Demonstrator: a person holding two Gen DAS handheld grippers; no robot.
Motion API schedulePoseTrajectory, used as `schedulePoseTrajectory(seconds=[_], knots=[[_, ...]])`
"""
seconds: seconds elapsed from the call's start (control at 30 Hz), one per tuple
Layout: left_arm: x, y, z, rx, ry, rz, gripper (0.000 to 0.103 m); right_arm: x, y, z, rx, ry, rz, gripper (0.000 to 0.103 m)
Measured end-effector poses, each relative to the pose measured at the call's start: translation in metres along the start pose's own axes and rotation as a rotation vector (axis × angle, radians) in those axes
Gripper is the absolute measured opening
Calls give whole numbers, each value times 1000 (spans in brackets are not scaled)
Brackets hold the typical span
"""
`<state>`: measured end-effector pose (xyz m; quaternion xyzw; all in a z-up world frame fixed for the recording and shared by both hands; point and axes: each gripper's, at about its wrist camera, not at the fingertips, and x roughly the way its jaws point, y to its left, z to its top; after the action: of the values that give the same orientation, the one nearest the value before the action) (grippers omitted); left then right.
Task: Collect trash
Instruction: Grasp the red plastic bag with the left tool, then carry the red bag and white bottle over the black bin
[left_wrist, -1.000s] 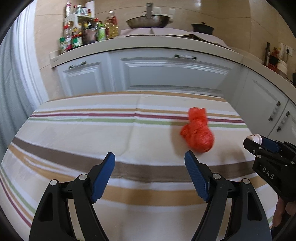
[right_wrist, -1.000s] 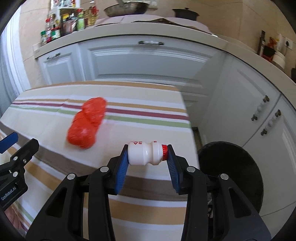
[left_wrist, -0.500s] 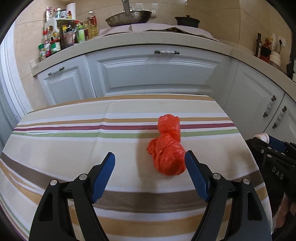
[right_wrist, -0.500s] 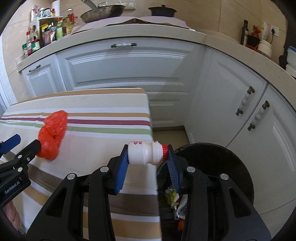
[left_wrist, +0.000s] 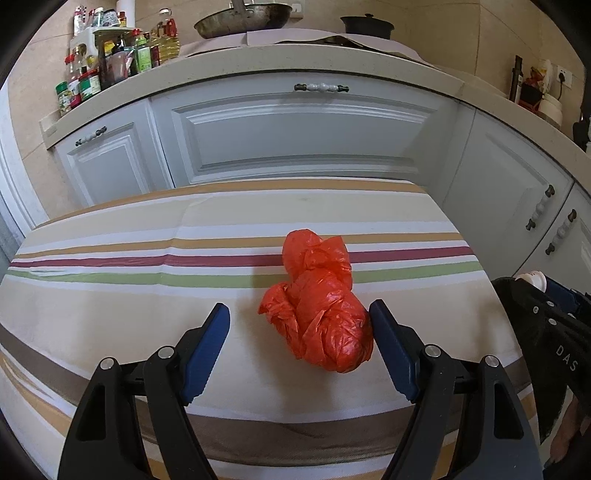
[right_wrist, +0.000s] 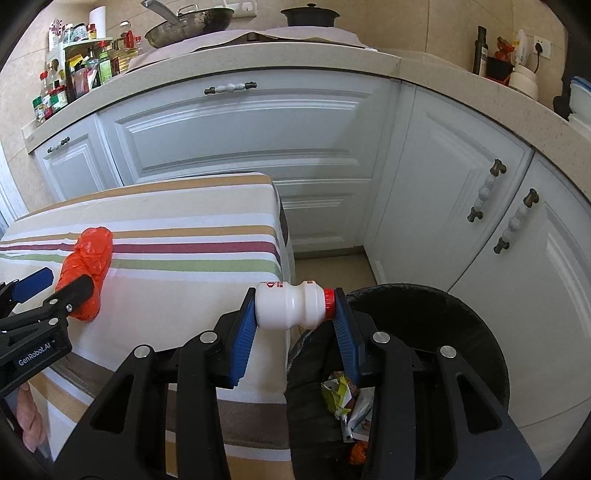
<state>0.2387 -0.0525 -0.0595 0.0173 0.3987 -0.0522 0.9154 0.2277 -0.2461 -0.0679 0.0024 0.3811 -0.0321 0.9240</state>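
Note:
A crumpled red plastic bag (left_wrist: 321, 306) lies on the striped tablecloth (left_wrist: 147, 280). My left gripper (left_wrist: 299, 328) stands open around its near end, the right pad close to the bag, the left pad apart from it. In the right wrist view the same bag (right_wrist: 86, 266) shows at the left with the left gripper (right_wrist: 48, 291) over it. My right gripper (right_wrist: 295, 314) is shut on a small white bottle with a red cap (right_wrist: 291, 304), held sideways above the table's right edge, beside the rim of a black trash bin (right_wrist: 443, 332).
The bin holds wrappers and scraps (right_wrist: 347, 402) and stands on the floor between the table and white cabinets (right_wrist: 258, 136). A counter behind carries condiment bottles (left_wrist: 110, 62), a pan (left_wrist: 243, 18) and a black pot (right_wrist: 310, 14). A person's hand (right_wrist: 29, 417) shows at the lower left.
Both grippers moved right. The red bag went from ahead-right of the left gripper to between its fingers. The right gripper carried the bottle from over the table to the bin's edge.

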Motion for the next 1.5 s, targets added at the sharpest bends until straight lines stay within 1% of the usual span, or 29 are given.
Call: schedulePoseTrajectory(seconds=[0.1, 0.23, 0.33, 0.4, 0.43, 0.5, 0.53, 0.57, 0.7, 0.8, 1.07, 1.5], knots=[[-1, -1, 1, 2, -1, -4, 75, 0, -1, 0, 2, -2, 2, 39], [-4, -4, 4, 5, -22, -5, 75, 1, -3, 0, 7, -3, 1, 39], [0, -4, 3, 9, -13, 11, 75, 2, -3, 1, 9, -2, 1, 39], [3, -3, 2, 4, -1, 8, 74, 2, -3, 1, 9, -1, 2, 39], [3, -2, 2, -2, -1, 8, 72, 2, -3, 1, 10, -1, 2, 39], [3, -1, 2, -3, -1, 10, 59, 2, -3, 1, 11, 0, 2, 39], [4, -1, 2, -2, 4, 5, 55, 2, -3, 0, 10, 0, 2, 39], [5, -1, 1, -1, 10, 0, 48, 2, -2, 0, 10, 1, 3, 39], [4, -1, -1, 11, 5, -7, 41, 1, -2, -1, 12, 1, 4, 39], [3, -3, -3, 26, -3, 0, 39, -1, 0, -2, 12, 0, 3, 39], [-9, 0, -10, 13, -10, 2, 38, -16, 1, -9, 20, -11, 5, 39], [-50, -5, -35, 18, -33, -11, 38, -58, 1, -29, 23, -33, 0, 39]])
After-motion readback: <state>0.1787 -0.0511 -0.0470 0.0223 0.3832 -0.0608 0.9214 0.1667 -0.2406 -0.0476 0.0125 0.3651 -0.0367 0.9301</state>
